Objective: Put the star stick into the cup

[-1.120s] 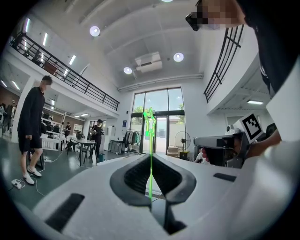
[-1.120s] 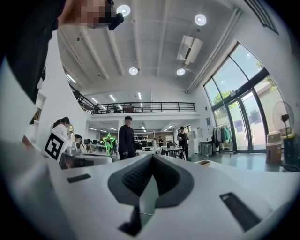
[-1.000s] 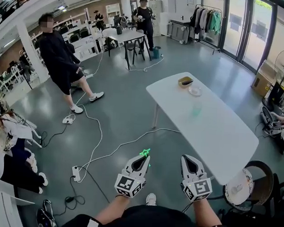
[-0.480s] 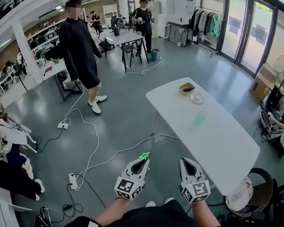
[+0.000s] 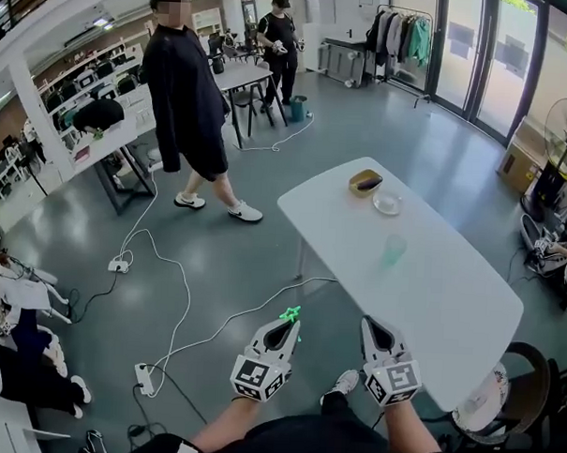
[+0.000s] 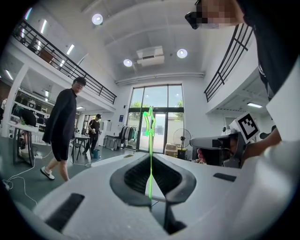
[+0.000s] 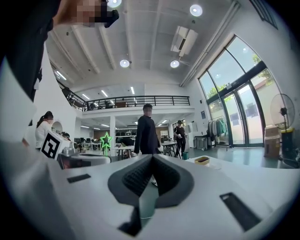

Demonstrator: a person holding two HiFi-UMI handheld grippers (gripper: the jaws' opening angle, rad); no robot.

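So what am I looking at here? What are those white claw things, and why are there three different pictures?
There is no robot here. A person wears a camera on the head and holds a two-jaw gripper in each hand. The head view looks down on both: the left gripper and the right gripper. The cubes with square markers are part of them.

The other two pictures come from a camera riding on each gripper, looking along its own jaws.

The left gripper is closed on a thin green star stick, with the star at the top. The right gripper's jaws are together with nothing between them.

Ahead stands a white table. On it are a pale green cup, a clear dish and a small yellow bowl. A person in black is on the floor beyond.
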